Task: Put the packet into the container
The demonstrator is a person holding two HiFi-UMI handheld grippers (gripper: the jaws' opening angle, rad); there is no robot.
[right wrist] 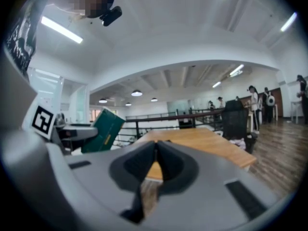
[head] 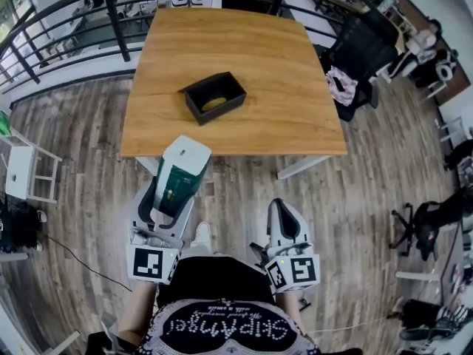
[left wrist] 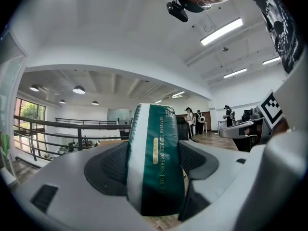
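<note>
Head view: wooden bench (head: 281,72) fills the upper middle of the frame. An open black container (head: 222,109) lies on it left of centre, with something yellowish inside. Below the bench's near edge, over the plank floor (head: 369,191), the left gripper (head: 176,192) sits at lower left. A green and white packet (head: 183,167) stands out of its jaws, tilted towards the bench and well apart from the container. The right gripper (head: 285,211) is at lower right, with nothing showing in front of it. A black chair (head: 358,50) with a pink cloth on it stands at the upper right. A dark railing (head: 66,32) runs along the top left.

Left gripper view: the packet stands upright in the middle of the frame. The jaws are clamped on it, one dark pad pressing each side, and gold lettering runs down its green face. People stand far off, right of centre.

Right gripper view: the jaws are shut together with nothing between them. Past them the bench stretches to centre right. At centre left the packet shows as a tilted green block beside the left gripper's marker cube (right wrist: 43,120).
</note>
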